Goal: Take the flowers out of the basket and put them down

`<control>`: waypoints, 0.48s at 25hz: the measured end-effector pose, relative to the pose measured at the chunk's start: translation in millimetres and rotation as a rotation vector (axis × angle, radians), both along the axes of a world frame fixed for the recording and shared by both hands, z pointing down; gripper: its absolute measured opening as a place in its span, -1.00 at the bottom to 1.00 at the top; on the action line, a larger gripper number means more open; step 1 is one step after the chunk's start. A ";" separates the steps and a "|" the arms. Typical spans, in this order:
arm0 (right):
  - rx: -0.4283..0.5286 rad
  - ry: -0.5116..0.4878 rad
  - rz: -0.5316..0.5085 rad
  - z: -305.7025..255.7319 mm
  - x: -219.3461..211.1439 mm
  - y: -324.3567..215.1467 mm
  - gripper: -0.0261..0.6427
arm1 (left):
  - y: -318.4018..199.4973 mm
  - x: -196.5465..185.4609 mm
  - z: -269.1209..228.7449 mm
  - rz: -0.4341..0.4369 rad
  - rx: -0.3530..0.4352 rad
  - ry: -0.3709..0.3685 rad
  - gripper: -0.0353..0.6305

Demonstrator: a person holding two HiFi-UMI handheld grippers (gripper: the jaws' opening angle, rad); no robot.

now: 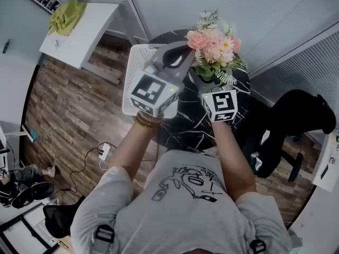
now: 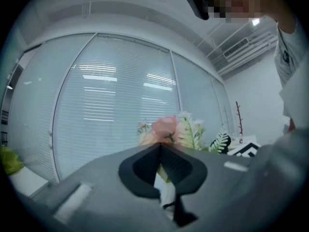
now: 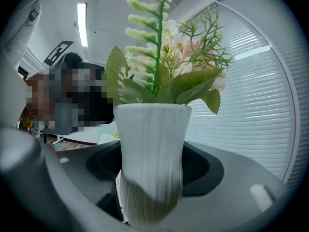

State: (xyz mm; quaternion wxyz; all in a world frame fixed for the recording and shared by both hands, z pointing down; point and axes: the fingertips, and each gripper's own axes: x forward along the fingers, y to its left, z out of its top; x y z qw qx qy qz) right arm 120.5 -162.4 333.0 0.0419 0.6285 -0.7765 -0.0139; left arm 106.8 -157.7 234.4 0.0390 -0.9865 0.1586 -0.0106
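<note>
The bunch of pink and white flowers point(image 1: 214, 44) with green fern stands in a white ribbed vase point(image 3: 152, 129). My right gripper point(image 1: 204, 82) is shut on the vase, with a pad pressed to each side of it point(image 3: 152, 170), and holds it upright above the black marble table point(image 1: 183, 128). The white mesh basket point(image 1: 135, 70) is at the table's left side, partly under my left gripper point(image 1: 185, 50). In the left gripper view the tips of that gripper point(image 2: 160, 147) meet, with the flowers point(image 2: 166, 129) beyond them. A white strip shows below the tips; I cannot tell whether it is gripped.
A white desk point(image 1: 87, 33) with a green cloth point(image 1: 66, 16) stands at the back left. A black chair point(image 1: 296, 115) is to the right of the table. A power strip point(image 1: 104, 151) and cables lie on the wooden floor. Window blinds point(image 2: 116, 105) close off the far side.
</note>
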 end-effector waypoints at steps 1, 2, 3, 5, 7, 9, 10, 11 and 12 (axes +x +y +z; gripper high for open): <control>0.000 0.001 0.013 0.3 7.8 5.1 0.12 | 4.9 7.9 0.4 0.012 0.000 0.000 -0.88; -0.001 0.002 0.026 0.8 15.8 10.5 0.12 | 10.2 15.9 0.7 0.026 -0.001 0.001 -0.88; -0.002 0.003 0.039 1.2 24.0 16.4 0.12 | 16.1 24.1 0.7 0.040 -0.001 0.002 -0.88; -0.002 0.005 0.062 1.8 40.8 29.3 0.12 | 29.3 40.8 0.1 0.067 0.001 0.007 -0.88; -0.002 0.007 0.082 2.7 57.8 42.1 0.12 | 41.8 57.5 0.2 0.086 0.000 0.009 -0.88; -0.002 0.008 0.097 2.6 70.2 52.3 0.12 | 51.1 70.0 0.1 0.101 -0.002 0.008 -0.88; -0.003 0.008 0.103 2.5 74.0 56.2 0.12 | 54.6 73.8 0.2 0.107 -0.004 0.007 -0.88; -0.004 0.007 0.107 2.7 76.8 59.2 0.12 | 57.3 76.5 0.6 0.112 -0.008 0.007 -0.88; -0.005 0.006 0.110 3.0 78.9 61.1 0.12 | 59.1 78.3 1.1 0.115 -0.011 0.007 -0.88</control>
